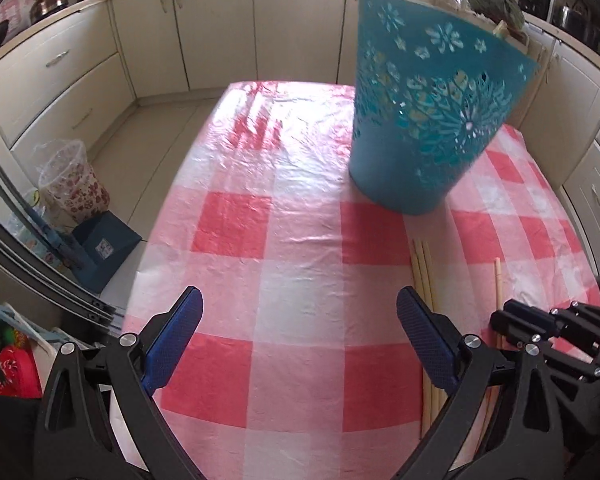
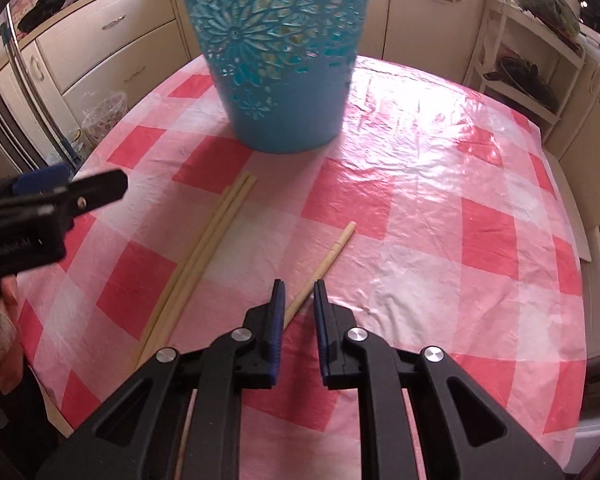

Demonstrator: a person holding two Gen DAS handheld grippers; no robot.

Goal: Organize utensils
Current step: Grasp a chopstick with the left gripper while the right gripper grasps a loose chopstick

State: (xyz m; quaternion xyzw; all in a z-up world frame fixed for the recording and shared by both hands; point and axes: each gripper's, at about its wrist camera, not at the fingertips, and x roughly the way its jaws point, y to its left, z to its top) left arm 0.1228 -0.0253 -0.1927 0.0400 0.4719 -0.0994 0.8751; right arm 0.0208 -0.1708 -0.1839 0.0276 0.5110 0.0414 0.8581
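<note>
Asking as operator: what can go wrong with this pickup?

Manual: Your right gripper (image 2: 298, 292) straddles the single chopstick (image 2: 332, 254), which lies on the tablecloth (image 2: 460, 184) in front of the blue holder (image 2: 280, 80), well short of its base. The jaws stand narrow, but a gap shows beside the stick, so the pads do not yet press on it. The stick crosses the jaws at a slant. If you close on it like this, it will probably roll or pivot out. The grip point also looks to sit away from the stick's middle, so it may droop when lifted.

Operator: And the other hand?

Manual: Your left gripper (image 1: 298, 312) is wide open and holds nothing. It is pitched steeply down over the cloth on the near side of the holder. Its right finger hangs just beside the three chopsticks (image 2: 204, 248), which lie side by side and point toward the holder's base. Lowering further risks nudging them apart. The two grippers are also close together and could collide.

Operator: Right-hand pose?

Manual: Pitched steeply downward, fingertips near the cloth.
</note>
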